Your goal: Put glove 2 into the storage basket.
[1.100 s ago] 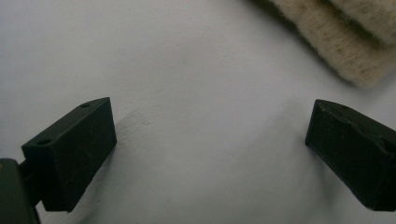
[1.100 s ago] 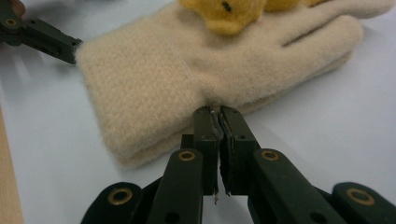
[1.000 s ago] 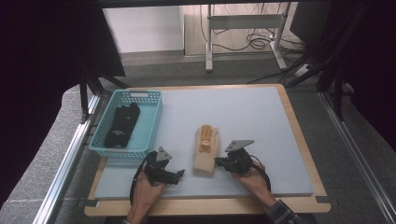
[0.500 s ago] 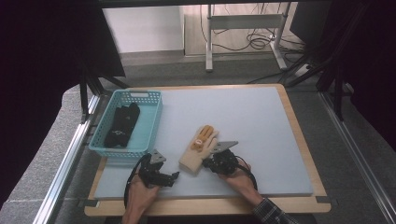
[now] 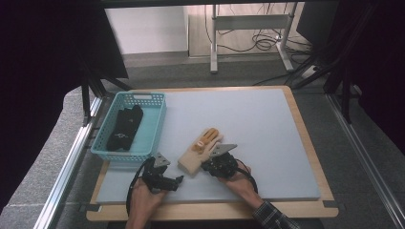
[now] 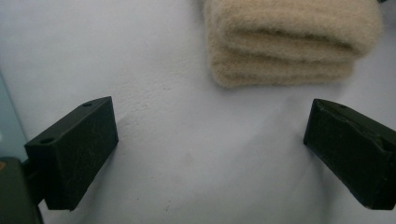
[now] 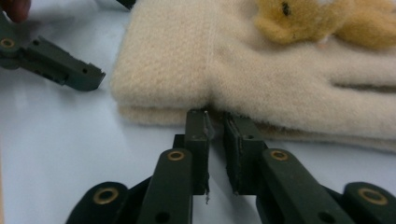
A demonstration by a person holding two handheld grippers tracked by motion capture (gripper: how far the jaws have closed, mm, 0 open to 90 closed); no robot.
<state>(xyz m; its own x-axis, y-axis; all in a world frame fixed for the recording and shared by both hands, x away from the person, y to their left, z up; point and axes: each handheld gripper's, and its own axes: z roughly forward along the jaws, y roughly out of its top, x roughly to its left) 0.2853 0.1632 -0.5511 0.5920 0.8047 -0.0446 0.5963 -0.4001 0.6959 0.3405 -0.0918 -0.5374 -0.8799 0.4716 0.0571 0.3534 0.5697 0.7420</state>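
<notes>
A: Two hands in from the near edge of the table [image 5: 286, 143]. Left gripper [image 5: 177, 180] sits low near the near-left corner, beside the basket [image 5: 157, 124], aimed across toward the glove [image 5: 200, 151]. Right gripper [image 5: 206, 167] is angled in against the glove's cuff.

B: Jaw states?

A: Left jaws are spread wide with bare table between them. In the left gripper view the glove [image 6: 289, 42] lies ahead of the tips, not between them. Right gripper [image 7: 215, 122] has a narrow gap, tips at the cuff edge of the glove [image 7: 261, 70]. Its jaws have just been opening. No cloth shows pinched between the pads, so no grip.

B: Glove position and heading?

A: It lies on the near half of the table, roughly mid-width, just right of the basket. Long axis runs diagonally: cuff toward the near edge and left, fingers toward the far-right corner. It lies flat, with the orange patch up.

B: Basket contents?

A: Dark gloves [image 5: 125, 128] inside.
</notes>
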